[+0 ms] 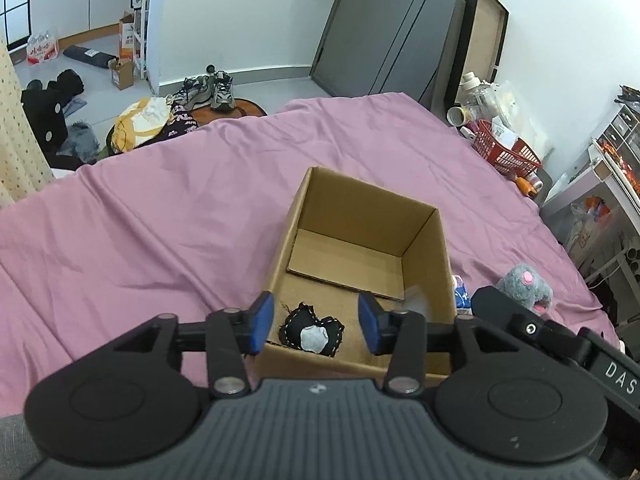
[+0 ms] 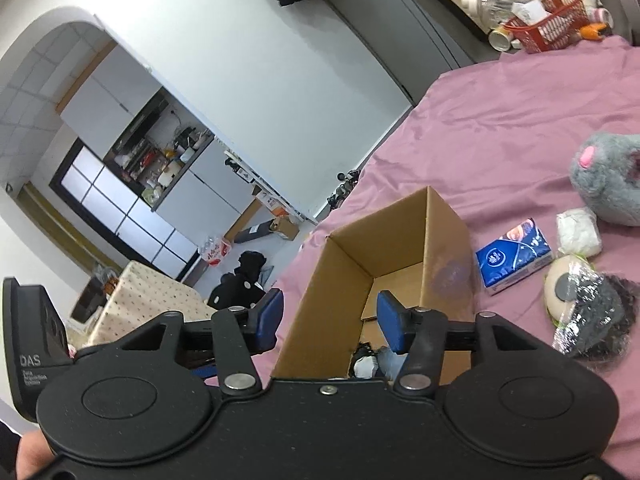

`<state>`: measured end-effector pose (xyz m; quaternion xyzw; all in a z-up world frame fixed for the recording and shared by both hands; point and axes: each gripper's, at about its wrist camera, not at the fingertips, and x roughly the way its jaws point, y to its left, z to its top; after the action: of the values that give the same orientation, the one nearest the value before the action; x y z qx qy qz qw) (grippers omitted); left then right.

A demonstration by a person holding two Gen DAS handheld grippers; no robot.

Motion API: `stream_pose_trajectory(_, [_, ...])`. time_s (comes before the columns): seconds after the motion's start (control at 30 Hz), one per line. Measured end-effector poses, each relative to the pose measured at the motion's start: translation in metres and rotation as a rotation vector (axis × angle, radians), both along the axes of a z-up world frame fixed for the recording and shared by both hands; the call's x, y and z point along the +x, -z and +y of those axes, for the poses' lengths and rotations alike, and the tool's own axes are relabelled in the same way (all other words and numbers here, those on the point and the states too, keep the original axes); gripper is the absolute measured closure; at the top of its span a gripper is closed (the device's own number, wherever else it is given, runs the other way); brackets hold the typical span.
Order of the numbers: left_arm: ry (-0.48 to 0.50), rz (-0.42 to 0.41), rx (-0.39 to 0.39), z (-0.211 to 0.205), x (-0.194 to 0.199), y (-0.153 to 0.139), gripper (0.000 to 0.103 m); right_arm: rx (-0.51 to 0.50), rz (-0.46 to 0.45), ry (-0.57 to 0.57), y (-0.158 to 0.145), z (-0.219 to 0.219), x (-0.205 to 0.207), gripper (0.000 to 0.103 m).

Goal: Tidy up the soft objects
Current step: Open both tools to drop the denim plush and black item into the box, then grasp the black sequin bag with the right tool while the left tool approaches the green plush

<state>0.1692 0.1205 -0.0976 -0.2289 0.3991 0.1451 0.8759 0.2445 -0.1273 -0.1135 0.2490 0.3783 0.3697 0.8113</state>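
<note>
On the bed, largest to smallest:

Bedsheet: a pink sheet [image 1: 160, 208] is lying wrinkled across the whole bed, carrying everything below.

Box: an open cardboard box [image 1: 424, 248] is standing upright on the sheet, flaps out of sight, its floor mostly bare.

Plush toy: a grey mouse with a pink nose [image 2: 600, 184] is lying on the sheet to the right of the box, well apart from it.

Left gripper [image 1: 316, 322]: it is hanging over the near rim of the box, its blue pads [image 1: 262, 320] standing apart with nothing pressed between them.

Right gripper [image 2: 330, 320]: it is straddling the box's near left wall, blue fingers [image 2: 390, 324] spread, one inside the box and one outside, gripping nothing.

Bagged items: a crinkled clear bag [image 2: 588, 312] holding something dark and a pale round piece is resting beside the box.

Tissue pack: a blue packet [image 2: 514, 258] is lying just beside the box's right wall.

Black pouch: a small black stitched heart with a grey patch [image 1: 312, 330] is sitting on the box floor, directly below the left gripper's parted pads.
</note>
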Motion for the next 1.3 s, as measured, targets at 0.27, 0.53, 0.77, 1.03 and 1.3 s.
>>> stream_pose_trajectory(0.27, [0.013,-0.006,0.052,-0.016,-0.002,-0.012,0.029,-0.03,0.035,0.048,-0.014,-0.031,-0.001,0.034])
stream_pose_trajectory(0.53, [0.048,0.004,0.054,-0.036,0.001,-0.023,0.019,-0.066,0.087,0.098,-0.019,-0.064,-0.004,0.022])
stream_pose_trajectory(0.77, [0.089,0.016,0.045,-0.062,0.005,-0.027,0.019,-0.079,0.185,0.19,-0.007,-0.101,0.0,0.021])
stream_pose_trajectory(1.03, [0.121,0.02,0.068,-0.093,0.006,-0.035,0.019,-0.018,0.204,0.239,-0.006,-0.13,0.0,0.021])
stream_pose_trajectory(1.3, [0.135,-0.024,0.076,-0.12,0.007,-0.042,0.019,0.016,0.267,0.312,0.009,-0.151,0.006,0.021])
